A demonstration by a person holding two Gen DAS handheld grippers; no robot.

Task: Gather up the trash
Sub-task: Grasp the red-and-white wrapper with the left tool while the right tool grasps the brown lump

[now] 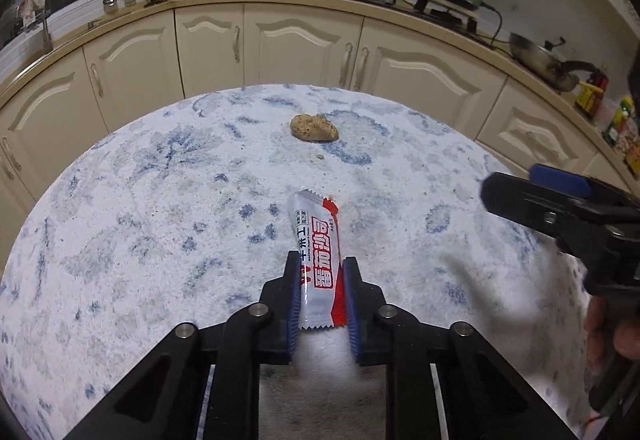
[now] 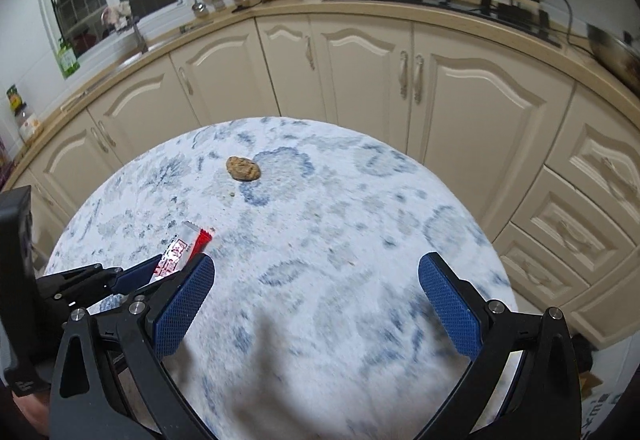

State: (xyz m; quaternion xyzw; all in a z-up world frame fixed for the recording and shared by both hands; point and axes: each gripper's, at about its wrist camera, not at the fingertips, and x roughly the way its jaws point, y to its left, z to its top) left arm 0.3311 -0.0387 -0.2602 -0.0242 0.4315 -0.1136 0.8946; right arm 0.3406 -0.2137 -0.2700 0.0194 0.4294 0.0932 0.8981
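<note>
Left gripper [image 1: 321, 264] clamped on wrapper [image 1: 319, 256] low end: light, crinkly, slippery, likely flops. Right gripper [image 2: 316, 280] wide, empty.

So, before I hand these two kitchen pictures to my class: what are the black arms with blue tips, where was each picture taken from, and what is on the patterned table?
There is no robot here. A person holds a hand tool in each hand: a two-finger gripper with blue pads and a wide-angle camera looking along its fingers. One picture comes from the left tool's camera, the other from the right's.

The left gripper is shut on a red and white snack wrapper, one pad on each side. The right gripper is open with nothing between its pads.

Both are over a table with a blue-patterned cloth. Further back on it lies a brown crumbly lump, perhaps leftover food. Kitchen cabinets stand behind.
</note>
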